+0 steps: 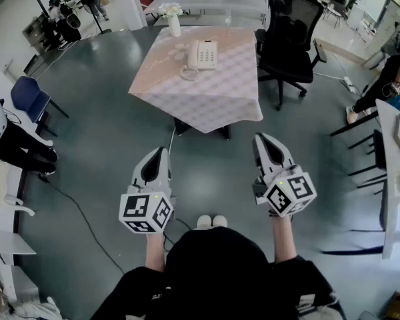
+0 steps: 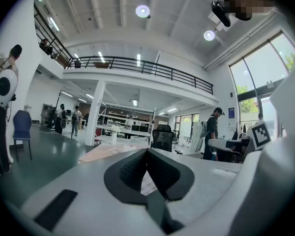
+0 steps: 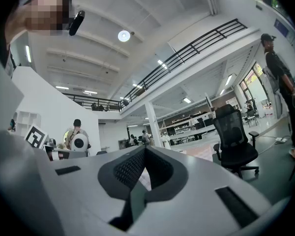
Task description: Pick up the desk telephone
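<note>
both grippers are hovering level just ahead of the person's body, the left gripper [image 1: 161,153] and the right gripper [image 1: 263,140] each keeping its jaws pressed together on nothing. judging from this, the approach is only beginning: the desk telephone [image 1: 203,54] is sitting well ahead on the checked table [image 1: 207,102], so the next move is calling for walking up, spreading the jaws and reaching in. beyond it, near the table's far corner, a white vase [image 1: 174,24] is holding pale flowers.

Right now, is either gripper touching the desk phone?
No, the left gripper and right gripper hang shut over the floor, short of the table where the desk telephone sits.
</note>
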`<state>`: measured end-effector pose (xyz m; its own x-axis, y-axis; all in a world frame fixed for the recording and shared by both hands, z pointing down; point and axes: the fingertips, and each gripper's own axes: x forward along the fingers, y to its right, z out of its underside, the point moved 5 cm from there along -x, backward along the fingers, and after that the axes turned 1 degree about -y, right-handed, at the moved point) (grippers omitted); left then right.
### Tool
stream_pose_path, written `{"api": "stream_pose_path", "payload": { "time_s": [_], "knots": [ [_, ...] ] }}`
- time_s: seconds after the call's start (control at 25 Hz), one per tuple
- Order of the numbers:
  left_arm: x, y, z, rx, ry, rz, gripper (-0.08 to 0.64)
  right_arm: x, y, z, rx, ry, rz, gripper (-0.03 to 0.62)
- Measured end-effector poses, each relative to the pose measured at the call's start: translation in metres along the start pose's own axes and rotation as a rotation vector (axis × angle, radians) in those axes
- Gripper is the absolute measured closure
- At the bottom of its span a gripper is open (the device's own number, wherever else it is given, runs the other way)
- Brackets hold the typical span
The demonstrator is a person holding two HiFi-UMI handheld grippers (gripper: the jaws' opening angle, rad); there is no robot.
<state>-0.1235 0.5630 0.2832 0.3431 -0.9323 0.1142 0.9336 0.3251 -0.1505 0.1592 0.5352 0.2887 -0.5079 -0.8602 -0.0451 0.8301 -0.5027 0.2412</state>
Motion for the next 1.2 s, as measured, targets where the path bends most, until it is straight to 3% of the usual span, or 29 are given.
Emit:
{"api": "stream_pose_path", "payload": {
  "time_s": [0.76,1.2],
  "knots": [
    [0.007,-0.002,0.010,-0.012,-0.005,-0.070,0.561,0.006,0.026,0.006,0.003,-0.007,0.023,0.600],
    [0.051,-0.021,0.018,-0.044,-0.018,-0.097,0.560,0.053,0.054,0.015,0.019,-0.020,0.015,0.600]
  ]
}}
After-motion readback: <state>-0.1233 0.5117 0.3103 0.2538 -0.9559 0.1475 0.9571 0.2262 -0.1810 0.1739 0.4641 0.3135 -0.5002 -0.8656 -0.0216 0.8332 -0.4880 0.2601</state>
